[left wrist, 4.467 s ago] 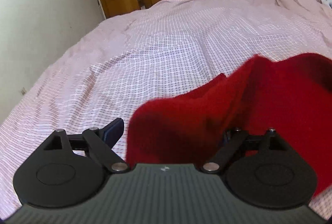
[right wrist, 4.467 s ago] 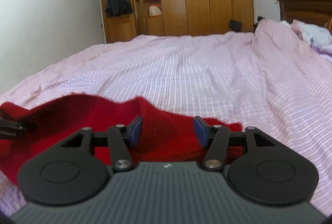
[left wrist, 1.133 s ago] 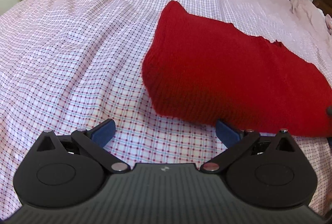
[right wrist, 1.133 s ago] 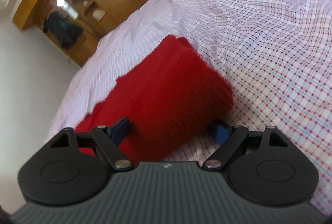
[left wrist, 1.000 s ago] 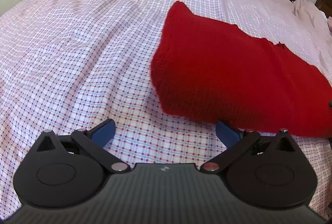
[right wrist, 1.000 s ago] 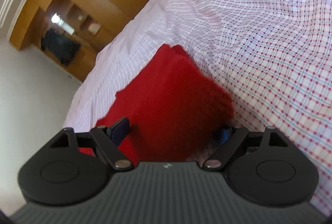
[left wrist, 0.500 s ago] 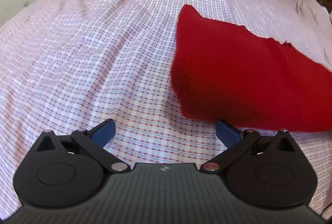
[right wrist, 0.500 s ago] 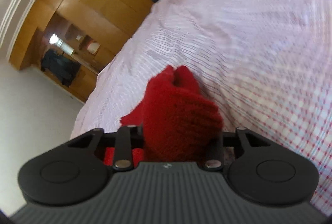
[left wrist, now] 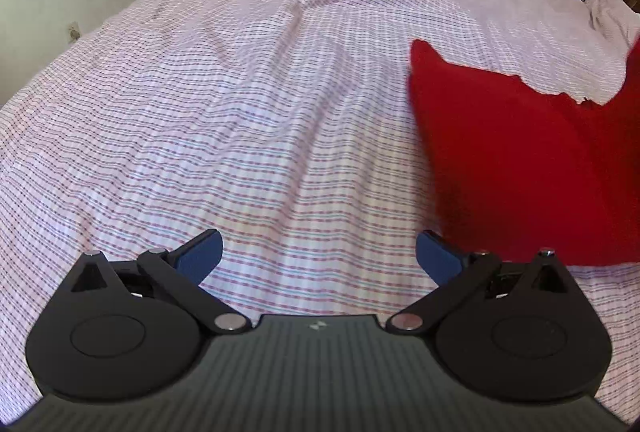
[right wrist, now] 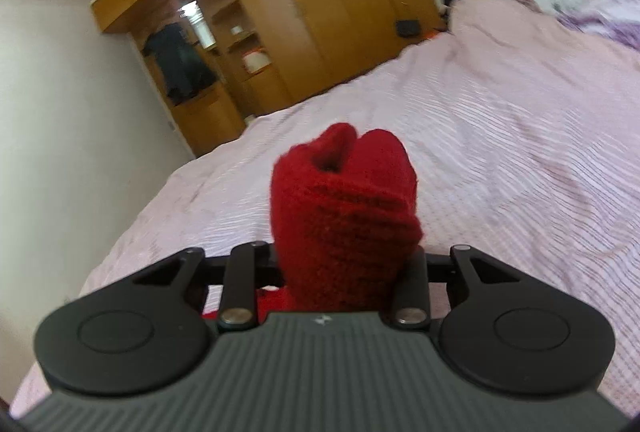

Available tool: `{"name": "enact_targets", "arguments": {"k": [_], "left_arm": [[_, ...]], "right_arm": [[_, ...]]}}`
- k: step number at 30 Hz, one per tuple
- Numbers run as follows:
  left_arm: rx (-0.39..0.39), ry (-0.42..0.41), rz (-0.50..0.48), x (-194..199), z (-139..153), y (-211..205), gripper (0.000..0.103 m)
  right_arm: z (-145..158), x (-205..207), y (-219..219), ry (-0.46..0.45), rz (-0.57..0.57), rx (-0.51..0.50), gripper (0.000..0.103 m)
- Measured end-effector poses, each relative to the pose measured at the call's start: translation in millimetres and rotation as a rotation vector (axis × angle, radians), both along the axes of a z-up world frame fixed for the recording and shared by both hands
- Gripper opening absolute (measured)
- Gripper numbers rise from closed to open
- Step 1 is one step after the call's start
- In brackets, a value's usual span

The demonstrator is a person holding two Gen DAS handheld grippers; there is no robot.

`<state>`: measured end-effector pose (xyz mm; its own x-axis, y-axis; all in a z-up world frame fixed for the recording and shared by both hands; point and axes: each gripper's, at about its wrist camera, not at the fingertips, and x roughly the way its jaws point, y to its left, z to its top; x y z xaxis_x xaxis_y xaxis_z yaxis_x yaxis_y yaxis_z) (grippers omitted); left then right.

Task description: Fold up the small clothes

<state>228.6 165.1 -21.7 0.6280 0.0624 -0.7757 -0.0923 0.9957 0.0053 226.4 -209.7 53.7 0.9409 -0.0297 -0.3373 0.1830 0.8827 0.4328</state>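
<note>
Above the pink checked bed, right gripper clamps the bunched red knit garment mid-fold, left gripper wide, empty; next lay it over.

I see a fuzzy, coarse-knit red garment, a thin woven checked bedsheet, matt ribbed plastic gripper housing lower frame, and a smooth wooden wardrobe upper centre.

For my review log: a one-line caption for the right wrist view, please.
Right gripper clamps a bunched red knit garment above the pink checked bedspread.
</note>
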Motion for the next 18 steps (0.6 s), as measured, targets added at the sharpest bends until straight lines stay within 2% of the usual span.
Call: {"name": "enact_targets", "arguments": {"k": [4,10,15,18], "left_arm": [[0.005,-0.002,0.016,-3,-3,14,0.103],[-0.016,0.025,0.055,-8,-14,38,0.103],[-0.018,0.020,0.089,-13,-15,58,0.103],[-0.027,0.015,0.099,-14,-14,68,0.103]], "right_arm": [[11,10,38,-0.016,0.077,-0.093,0.036],[4,22,97,-0.005,0.157,-0.162,0.035],[-24,27,155,0.036,0.275,-0.274,0.035],[-45,22,185,0.051,0.358,-0.402,0.035]]}}
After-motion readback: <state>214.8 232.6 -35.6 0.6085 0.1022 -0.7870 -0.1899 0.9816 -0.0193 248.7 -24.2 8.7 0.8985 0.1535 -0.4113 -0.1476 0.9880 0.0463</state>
